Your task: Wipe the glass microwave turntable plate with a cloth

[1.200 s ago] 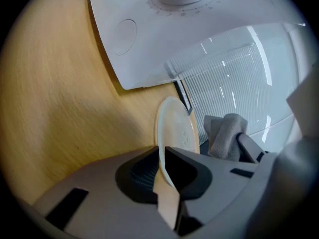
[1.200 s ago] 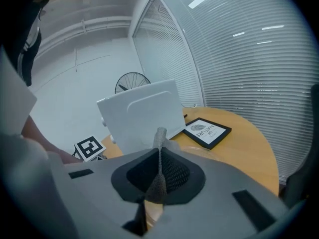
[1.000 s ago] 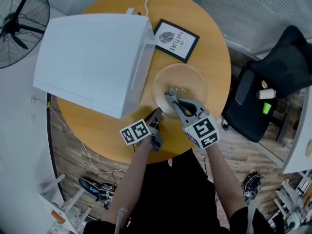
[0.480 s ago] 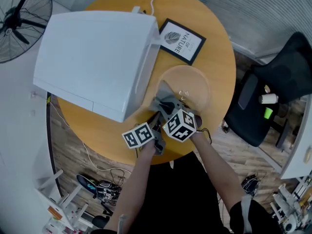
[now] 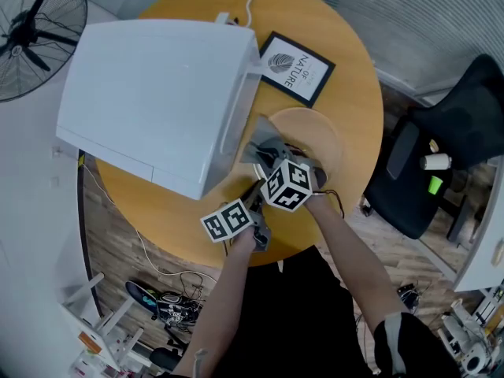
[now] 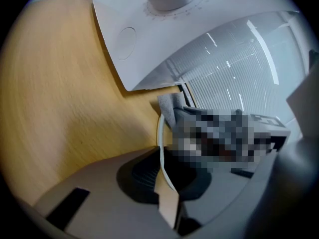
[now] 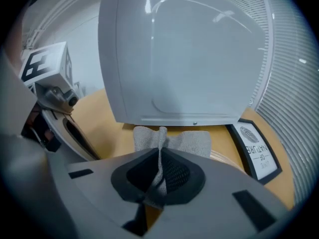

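Left tongs (image 6: pixel 166 180) have just been closing, clamped on glass plate (image 5: pixel 321 136) rim. Right tongs (image 7: pixel 158 183) pinch grey cloth (image 7: pixel 192 142) beside microwave (image 5: pixel 157 93), toward tabletop's (image 5: pixel 346 46) right edge.

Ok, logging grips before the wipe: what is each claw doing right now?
Left claw: just closed further, clamping the glass plate rim.
Right claw: shut on the cloth.

I was looking down on what appeared to be an office: a black swivel chair (image 5: pixel 465 124) at right, pale slatted blinds (image 5: pixel 441 22) upper right, a black pedestal fan (image 5: pixel 35 34) upper left, and wood-plank flooring (image 5: pixel 110 242) strewn with loose black cables (image 5: pixel 169 299) lower left.
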`<state>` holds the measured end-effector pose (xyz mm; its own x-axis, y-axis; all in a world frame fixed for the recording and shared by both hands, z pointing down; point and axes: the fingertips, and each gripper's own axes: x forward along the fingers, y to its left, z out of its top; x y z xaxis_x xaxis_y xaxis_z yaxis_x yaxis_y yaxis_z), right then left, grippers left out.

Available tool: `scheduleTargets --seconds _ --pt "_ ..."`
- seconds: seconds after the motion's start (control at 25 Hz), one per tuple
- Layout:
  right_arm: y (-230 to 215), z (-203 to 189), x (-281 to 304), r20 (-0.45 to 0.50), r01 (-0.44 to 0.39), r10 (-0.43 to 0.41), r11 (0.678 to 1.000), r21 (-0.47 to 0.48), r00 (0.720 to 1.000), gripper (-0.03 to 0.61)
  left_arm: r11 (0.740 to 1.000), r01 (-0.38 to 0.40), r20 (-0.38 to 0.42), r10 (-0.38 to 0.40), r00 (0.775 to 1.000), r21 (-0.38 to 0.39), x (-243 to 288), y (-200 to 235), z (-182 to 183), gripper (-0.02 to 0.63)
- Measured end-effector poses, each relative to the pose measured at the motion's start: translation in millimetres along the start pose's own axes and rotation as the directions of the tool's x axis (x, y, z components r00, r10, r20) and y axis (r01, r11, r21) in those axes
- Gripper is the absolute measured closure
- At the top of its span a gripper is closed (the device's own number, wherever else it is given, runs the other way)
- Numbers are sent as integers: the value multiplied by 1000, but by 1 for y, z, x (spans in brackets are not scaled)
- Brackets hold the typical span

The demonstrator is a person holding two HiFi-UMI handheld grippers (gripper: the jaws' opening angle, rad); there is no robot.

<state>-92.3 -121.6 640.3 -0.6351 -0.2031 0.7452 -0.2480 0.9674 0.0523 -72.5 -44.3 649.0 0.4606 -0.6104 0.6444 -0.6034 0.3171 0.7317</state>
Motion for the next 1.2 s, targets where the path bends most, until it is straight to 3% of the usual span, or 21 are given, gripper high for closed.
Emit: scheduleTargets --seconds 0.36,0.72,0.96,1.2 --pt "-80 -24 -17 -56 166 -164 985 51 985 557 999 -8 21 9 1000 -32 -1 2 1 595" --pt "-110 -72 -60 -116 280 -271 957 78 956 557 999 -8 29 9 1000 -38 -1 1 1 595" --pt "-101 -105 -89 -162 295 -277 951 98 947 557 999 -13 39 15 999 -45 -3 3 2 595" --pt "-68 -132 -113 -198 249 -217 956 154 956 557 999 -9 40 11 999 -48 -2 2 1 595"
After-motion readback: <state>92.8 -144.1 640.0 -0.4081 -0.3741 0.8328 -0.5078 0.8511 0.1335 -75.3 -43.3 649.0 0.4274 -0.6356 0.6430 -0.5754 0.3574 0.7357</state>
